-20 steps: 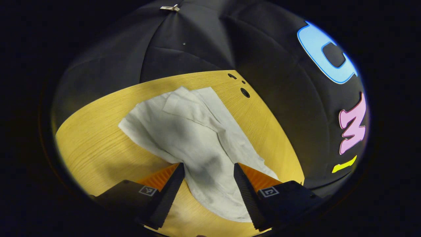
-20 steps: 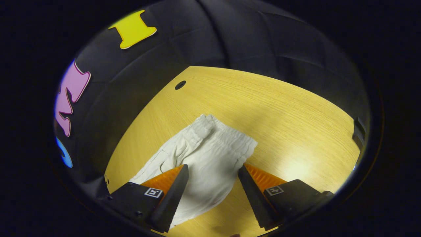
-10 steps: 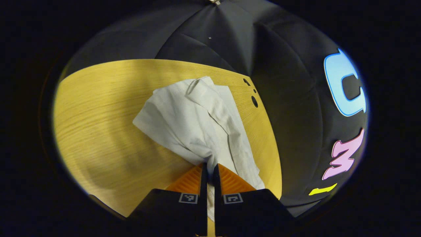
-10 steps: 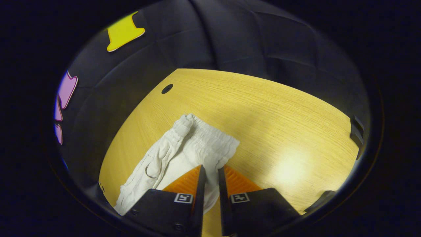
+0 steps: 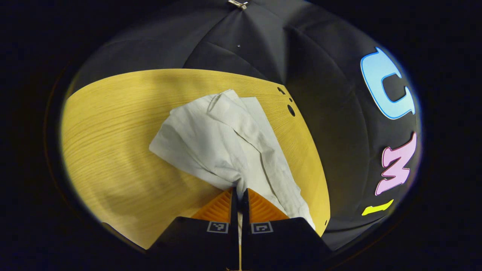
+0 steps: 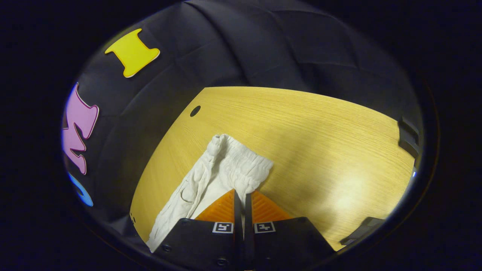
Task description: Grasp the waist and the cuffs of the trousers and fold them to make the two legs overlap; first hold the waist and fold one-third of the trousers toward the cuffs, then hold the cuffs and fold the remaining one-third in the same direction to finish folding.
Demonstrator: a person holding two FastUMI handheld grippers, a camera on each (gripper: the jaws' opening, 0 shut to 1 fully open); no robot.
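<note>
White trousers (image 5: 222, 143) on the tabletop (image 5: 113, 143) are pinched ahead by the closed left gripper (image 5: 240, 195); their waist (image 6: 241, 165) is clamped by the right gripper (image 6: 240, 197).

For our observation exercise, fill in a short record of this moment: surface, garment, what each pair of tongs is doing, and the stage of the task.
surface: wooden table
garment: white trousers, rumpled, lying on the table
left tongs: shut on the trousers' leg end
right tongs: shut on the trousers near the gathered waist
stage: both ends gripped, folding not yet visible
</note>
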